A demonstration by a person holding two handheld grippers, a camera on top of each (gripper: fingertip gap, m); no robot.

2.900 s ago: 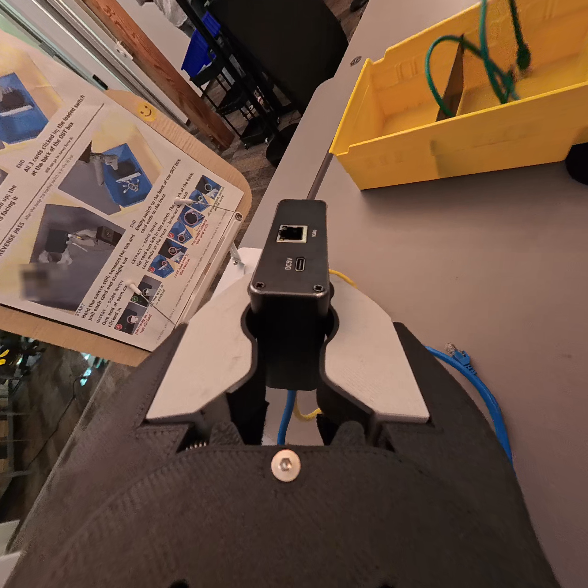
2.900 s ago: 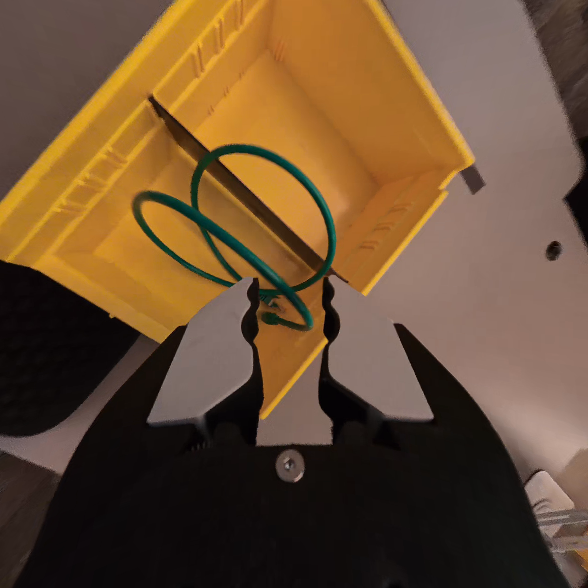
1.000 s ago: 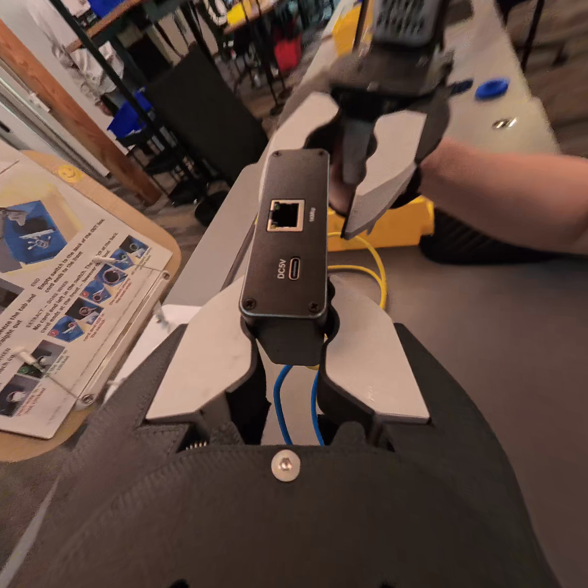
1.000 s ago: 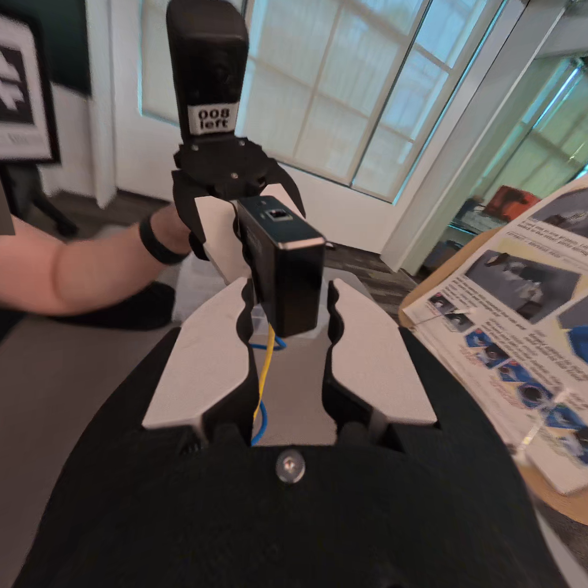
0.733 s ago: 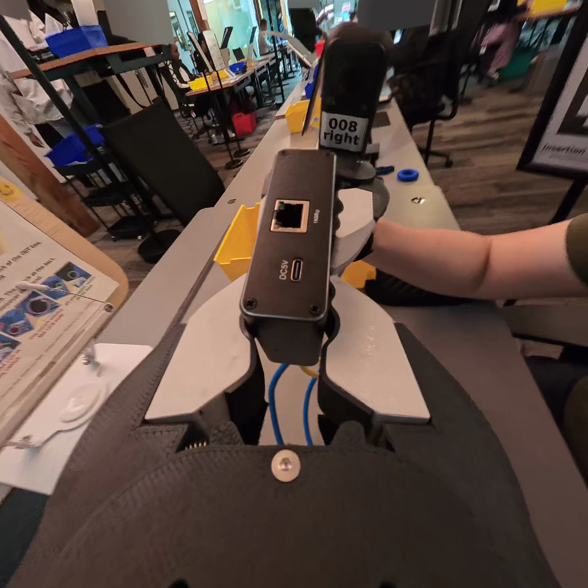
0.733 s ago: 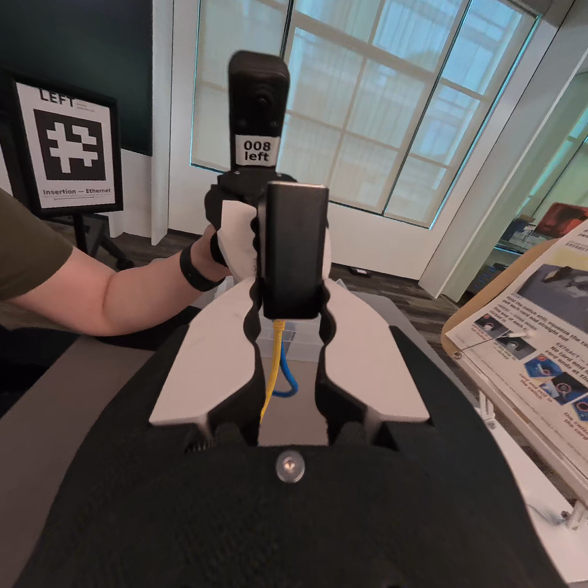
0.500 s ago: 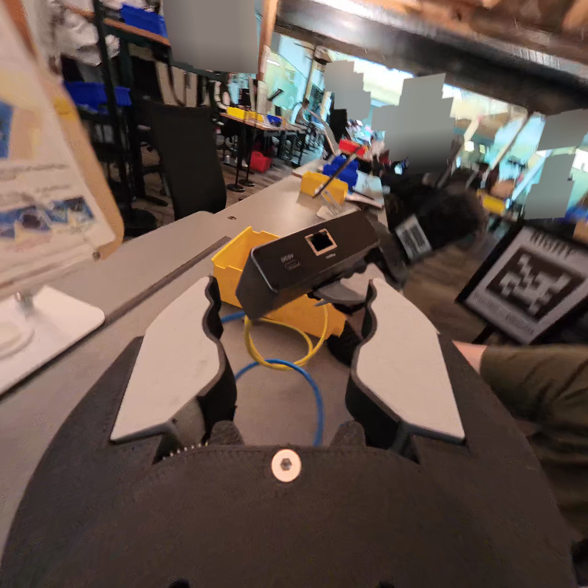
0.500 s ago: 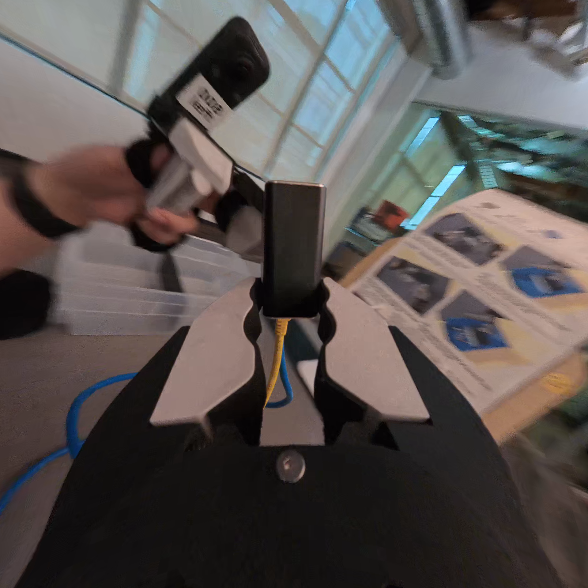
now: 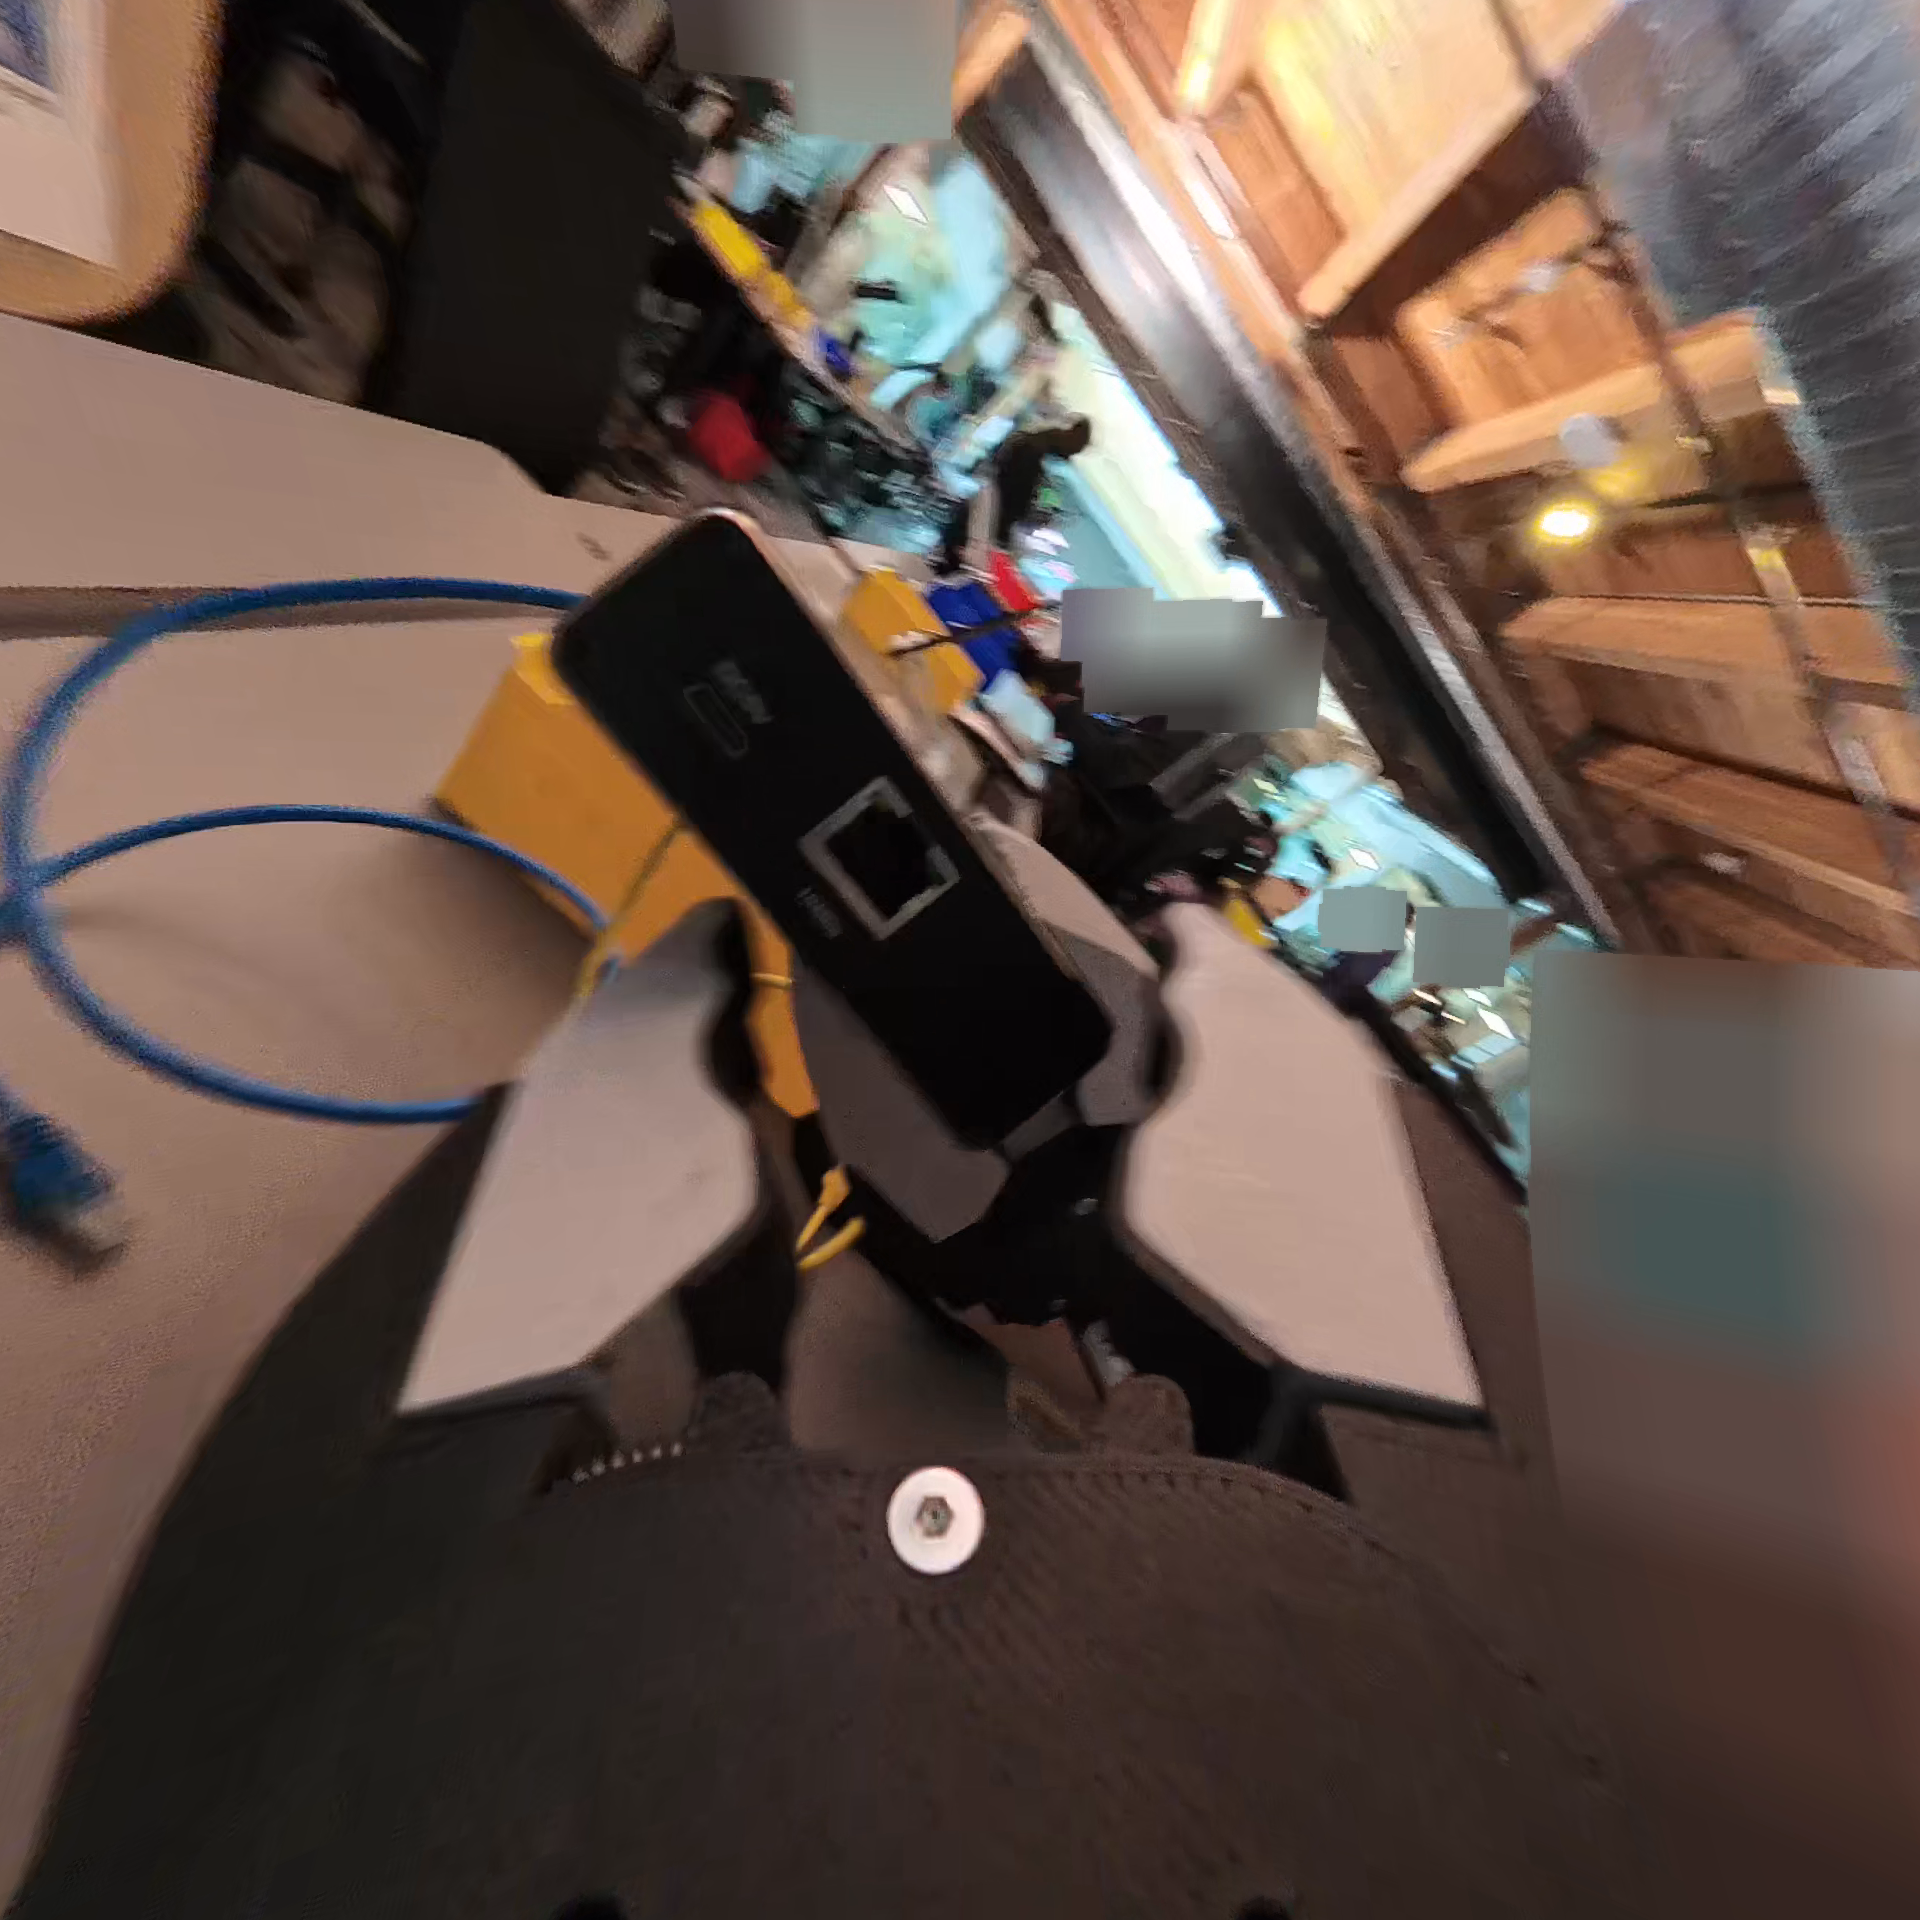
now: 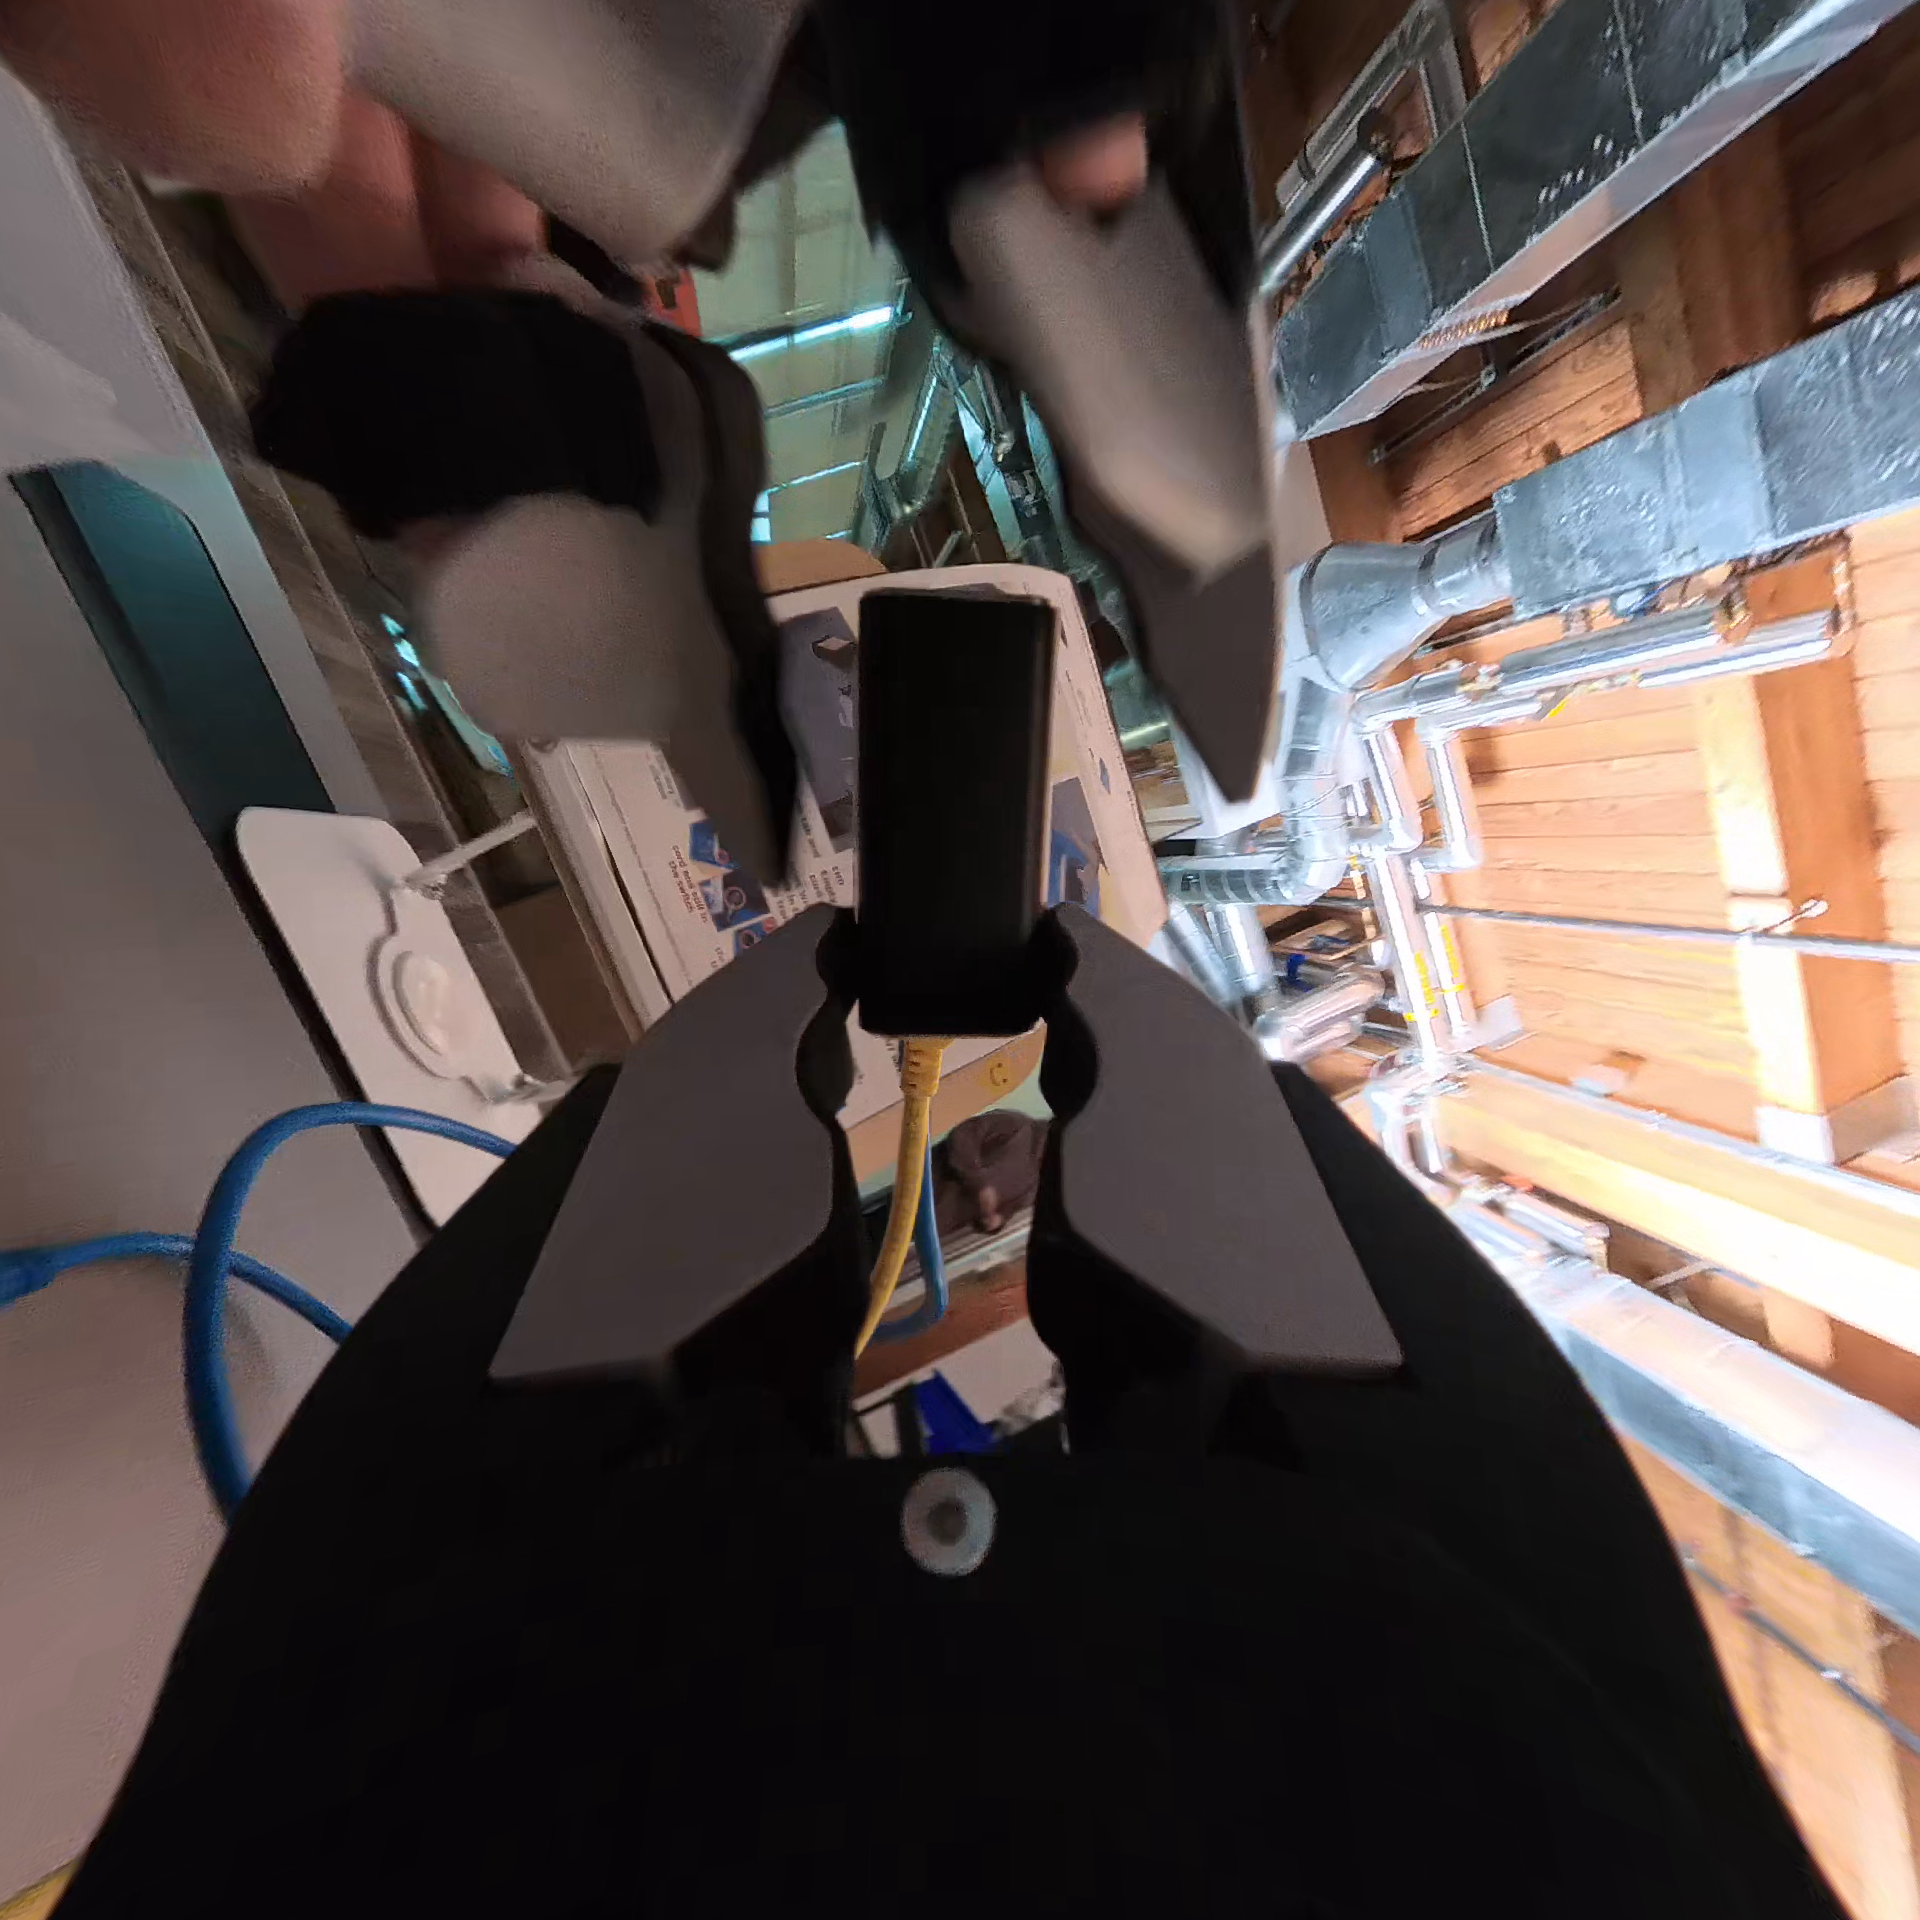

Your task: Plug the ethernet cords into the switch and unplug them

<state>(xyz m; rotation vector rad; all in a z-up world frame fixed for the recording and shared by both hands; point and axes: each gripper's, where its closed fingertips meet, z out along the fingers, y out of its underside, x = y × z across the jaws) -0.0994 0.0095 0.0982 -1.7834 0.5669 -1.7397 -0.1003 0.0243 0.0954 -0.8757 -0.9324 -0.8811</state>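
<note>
A grey table (image 9: 260, 499) ran under a blurred workshop of timber beams and silver ducting. The right gripper (image 10: 940, 966) was pinched on the lower end of the black switch (image 10: 951, 810), lifted off the table and tilted. The left gripper (image 9: 940, 997) stood spread around the switch, not gripping it. A yellow cord (image 10: 904, 1184) was plugged into the switch's underside; a blue cord (image 9: 208, 831) seemed to run there too, though blur hid its plug, and its free end lay loose on the table. The port (image 9: 881, 868) on the upper face was empty. By my reading, one or two plugs were in, the rest and all unplugging remained.
</note>
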